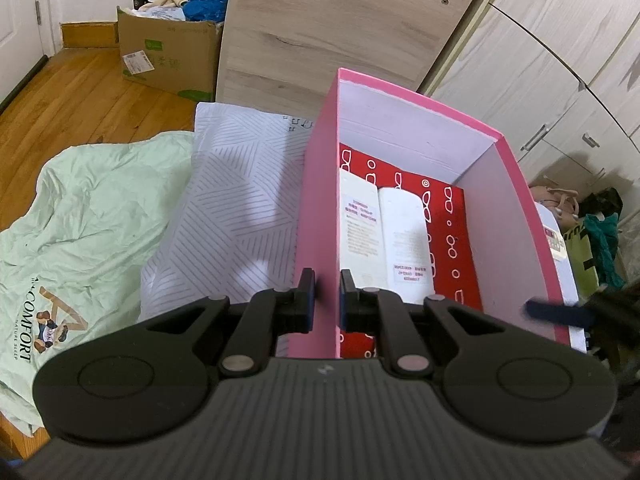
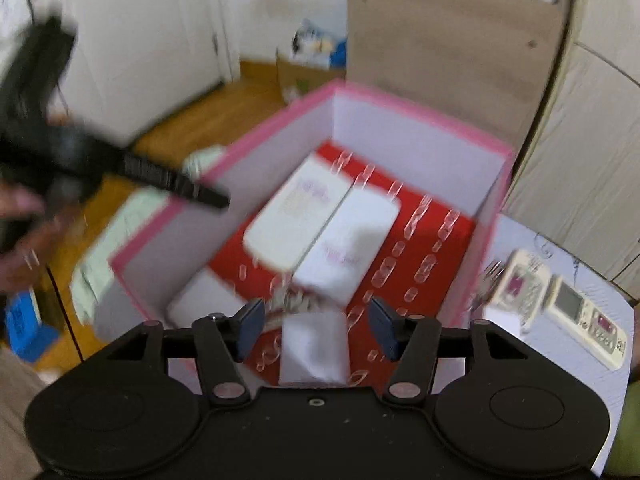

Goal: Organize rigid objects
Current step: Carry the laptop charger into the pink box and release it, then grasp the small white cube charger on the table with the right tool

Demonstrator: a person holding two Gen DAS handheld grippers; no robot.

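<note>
Bed (image 1: 240, 184) bearing a pink box (image 1: 320, 208).
Left gripper (image 1: 327, 298) is pinching the box wall; right gripper (image 2: 316, 326) is hovering open above remotes (image 2: 320, 220).

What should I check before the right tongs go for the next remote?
1. Left tongs clamped on the near left wall of the pink cardboard box: ok.
2. Right tongs open and empty over the box: ok.
3. Two white remote controls lying flat, side by side on the box's red patterned floor: ok.
4. Spare floor space beside them, toward the right wall: ok.
5. Two more white remotes waiting outside the box to its right: ok.
6. Right wrist view sharp enough to aim: not ok, motion-blurred.
</note>
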